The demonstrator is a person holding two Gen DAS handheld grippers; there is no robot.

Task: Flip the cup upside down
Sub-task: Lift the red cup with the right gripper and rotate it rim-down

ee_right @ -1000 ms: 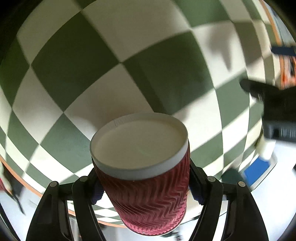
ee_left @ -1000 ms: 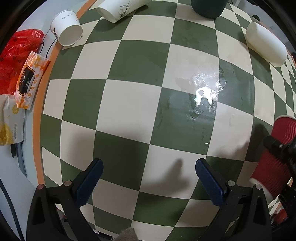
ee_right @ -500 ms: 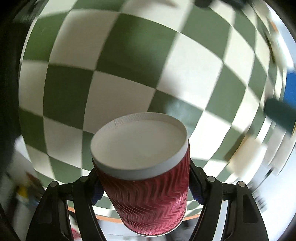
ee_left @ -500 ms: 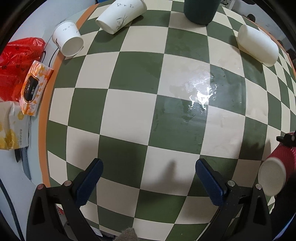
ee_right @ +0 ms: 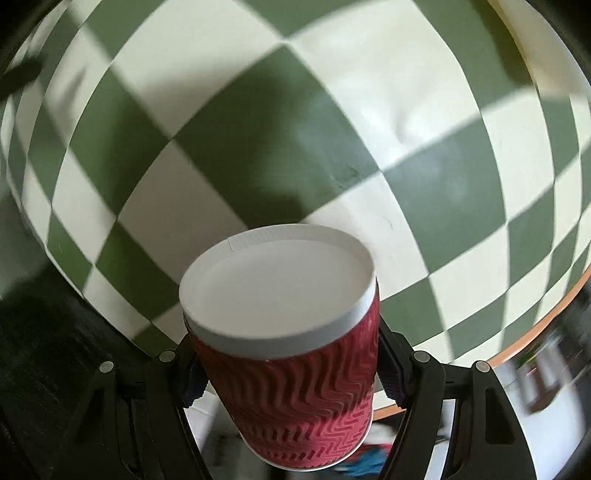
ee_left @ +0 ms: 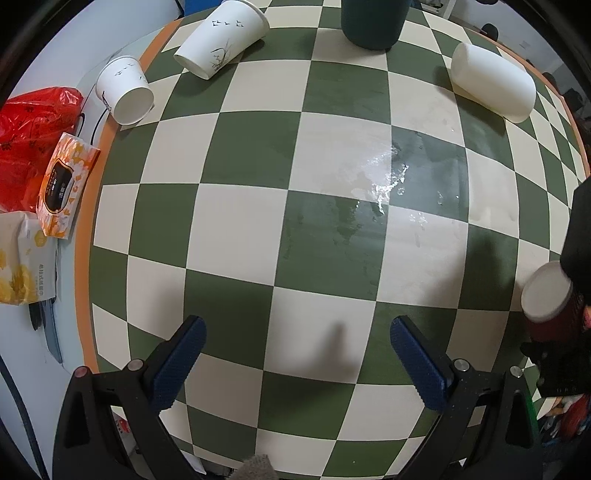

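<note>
My right gripper (ee_right: 288, 384) is shut on a red ribbed paper cup (ee_right: 295, 398), held above the checkered table (ee_right: 258, 129). The cup's white base faces the camera. In the left wrist view the same cup (ee_left: 546, 310) hangs tilted at the right edge, white base toward the table's middle, with the dark right gripper behind it. My left gripper (ee_left: 297, 365) is open and empty, fingers spread over the table's near part.
At the far side lie a printed white cup (ee_left: 221, 38), a small white cup (ee_left: 125, 96) and a plain white cup (ee_left: 493, 86), all on their sides. A dark green cup (ee_left: 373, 22) stands there. A wet patch (ee_left: 388, 177) shines mid-table. Tissue packs (ee_left: 64, 188) and a red bag (ee_left: 26, 140) lie left.
The right gripper has turned and lifted with the red cup; the cup has gone from near upright to tilted, its base now toward the table. The left gripper has drawn back and up slightly.
</note>
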